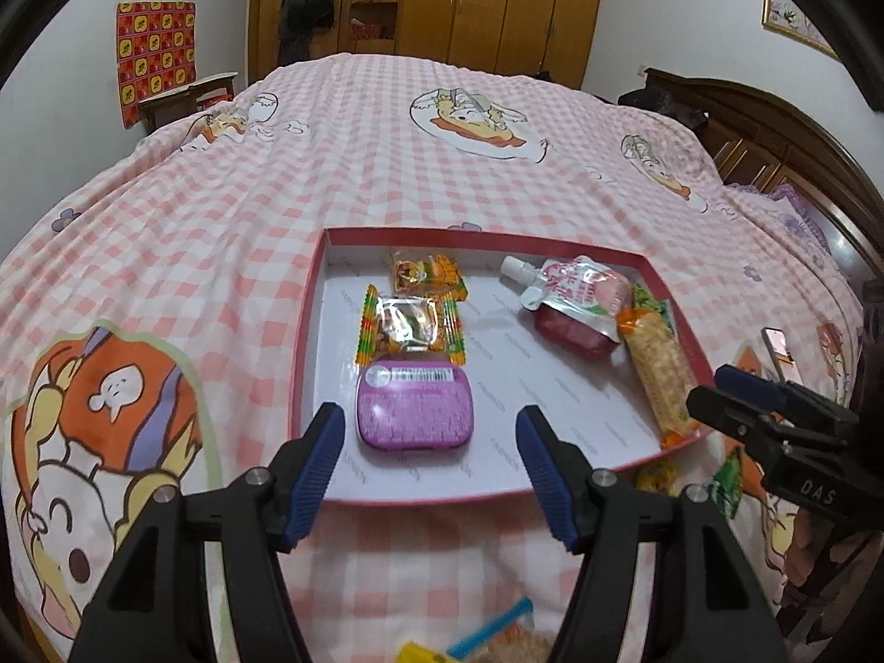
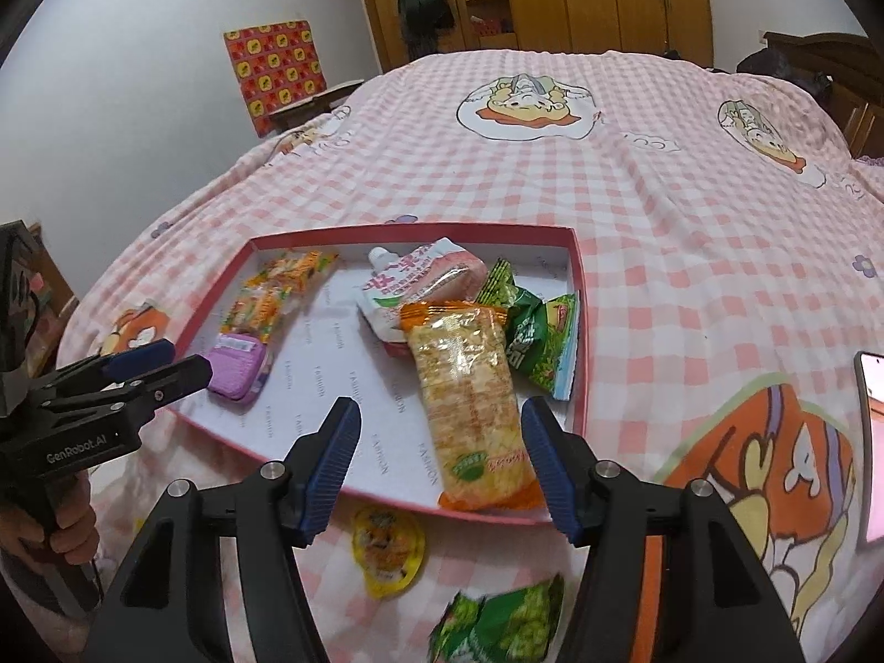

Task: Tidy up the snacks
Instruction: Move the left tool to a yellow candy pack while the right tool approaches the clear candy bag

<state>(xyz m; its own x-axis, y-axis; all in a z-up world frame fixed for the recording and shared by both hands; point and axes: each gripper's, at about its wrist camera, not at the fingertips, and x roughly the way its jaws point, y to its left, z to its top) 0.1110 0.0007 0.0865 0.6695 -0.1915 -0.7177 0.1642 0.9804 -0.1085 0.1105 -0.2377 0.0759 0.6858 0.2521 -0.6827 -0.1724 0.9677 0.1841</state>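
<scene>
A shallow red-rimmed box lies on the bed. It holds a purple tin, two small orange candy packs, a pink spout pouch, a long rice-cracker pack and green packs. My left gripper is open and empty, just before the purple tin. My right gripper is open and empty, its fingers either side of the cracker pack's near end.
On the pink checked bedspread before the box lie a yellow round pack, a green snack bag and a blue-edged pack. A phone lies to the right. A wooden headboard and wardrobe stand behind.
</scene>
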